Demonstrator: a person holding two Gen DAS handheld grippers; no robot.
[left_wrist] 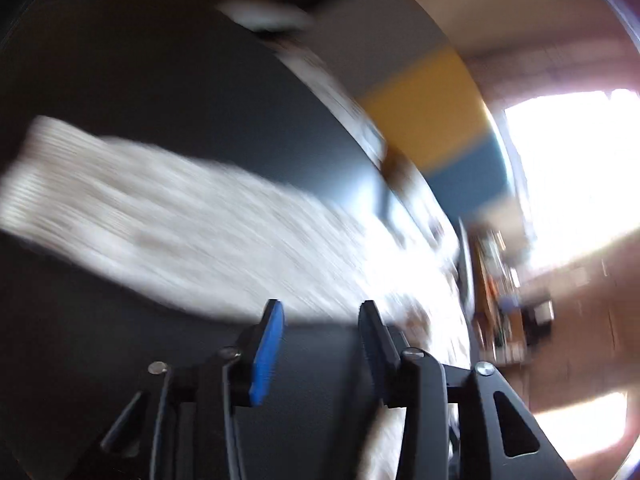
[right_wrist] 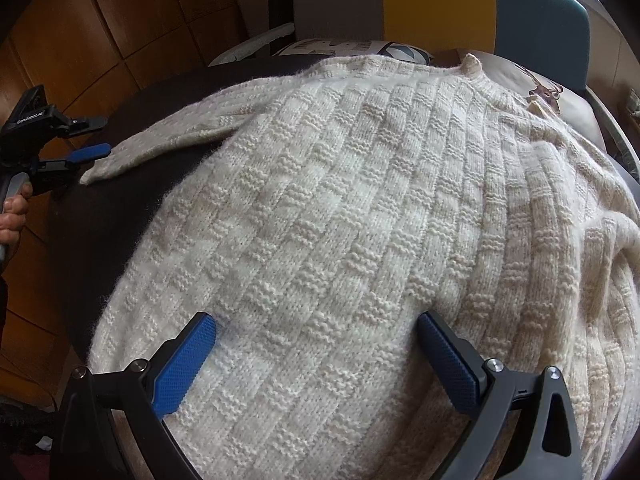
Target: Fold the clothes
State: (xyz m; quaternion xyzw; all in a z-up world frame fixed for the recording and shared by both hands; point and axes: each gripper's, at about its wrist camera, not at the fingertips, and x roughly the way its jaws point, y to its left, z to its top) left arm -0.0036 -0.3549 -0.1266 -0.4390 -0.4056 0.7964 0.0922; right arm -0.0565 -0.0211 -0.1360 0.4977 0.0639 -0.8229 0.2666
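Left wrist view, blurred: your left gripper (left_wrist: 320, 312) was spread, empty, aimed at the cream knitted sweater's sleeve (left_wrist: 160, 216) on the dark round table (left_wrist: 140, 80), prob. to fold it in.

Right wrist view: your right gripper (right_wrist: 316, 332) hovered wide apart over the sweater body (right_wrist: 340, 200), w/ nothing pinched.

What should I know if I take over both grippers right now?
Left gripper: open, holding nothing, near the end of the sleeve that lies out over the dark table.
Right gripper: open, over the lower body of the sweater, gripping nothing.
The sweater lies spread flat, collar at the far side.
Done: laid out. No fold made yet.
Left: fold in the sleeves, then the body.
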